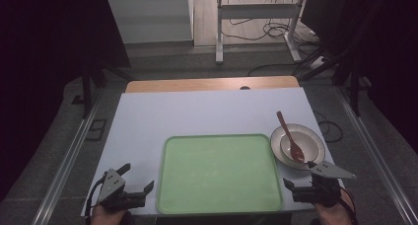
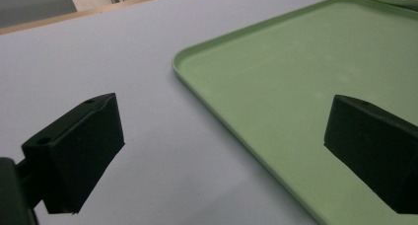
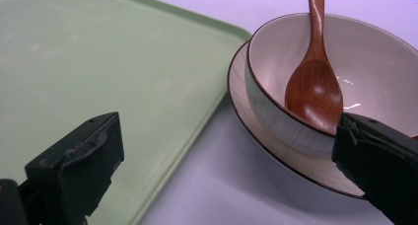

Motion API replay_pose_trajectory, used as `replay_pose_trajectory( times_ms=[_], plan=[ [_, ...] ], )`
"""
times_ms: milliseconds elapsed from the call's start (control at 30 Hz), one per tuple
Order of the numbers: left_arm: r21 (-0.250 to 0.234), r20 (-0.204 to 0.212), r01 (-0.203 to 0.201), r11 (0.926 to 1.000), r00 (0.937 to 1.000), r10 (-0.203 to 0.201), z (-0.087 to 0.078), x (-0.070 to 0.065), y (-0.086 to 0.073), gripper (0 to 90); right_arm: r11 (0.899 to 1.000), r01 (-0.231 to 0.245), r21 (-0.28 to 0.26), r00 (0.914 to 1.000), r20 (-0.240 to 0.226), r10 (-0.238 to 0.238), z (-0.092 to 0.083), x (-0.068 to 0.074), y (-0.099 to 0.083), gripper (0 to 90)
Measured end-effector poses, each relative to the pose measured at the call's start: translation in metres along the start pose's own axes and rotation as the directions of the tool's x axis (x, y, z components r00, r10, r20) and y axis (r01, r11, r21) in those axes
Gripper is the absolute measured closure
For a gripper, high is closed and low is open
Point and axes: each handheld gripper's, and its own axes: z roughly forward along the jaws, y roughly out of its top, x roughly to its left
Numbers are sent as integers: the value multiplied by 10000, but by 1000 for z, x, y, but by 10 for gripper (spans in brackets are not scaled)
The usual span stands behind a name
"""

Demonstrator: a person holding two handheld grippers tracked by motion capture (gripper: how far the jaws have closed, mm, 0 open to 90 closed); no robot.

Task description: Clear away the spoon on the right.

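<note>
Risk lay mainly at the bowl [image 3: 315, 87], which sat on a plate [image 3: 276, 156] just right of the green tray [image 1: 219, 173], with a wooden spoon [image 3: 315, 82] resting loose inside. The right hand-held gripper [image 1: 301, 179], jaws wide and empty, hovered just beside the plate; a careless approach could tip the spoon out or nudge the stacked pair along the surface [image 1: 197, 111]. The left hand-held gripper [image 1: 138, 178], also wide and empty, sat left of the tray. The plate's far edge was cut off in the right gripper view.
</note>
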Motion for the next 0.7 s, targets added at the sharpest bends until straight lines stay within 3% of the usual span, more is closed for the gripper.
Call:
replay_pose_trajectory(
  times_ms=[700],
  plan=[
    [-33,-40,121,9999,9999,-122,0,1,0,18,9990,-447,-52,9990,-21,447,4,-17,19,0]
  ],
)
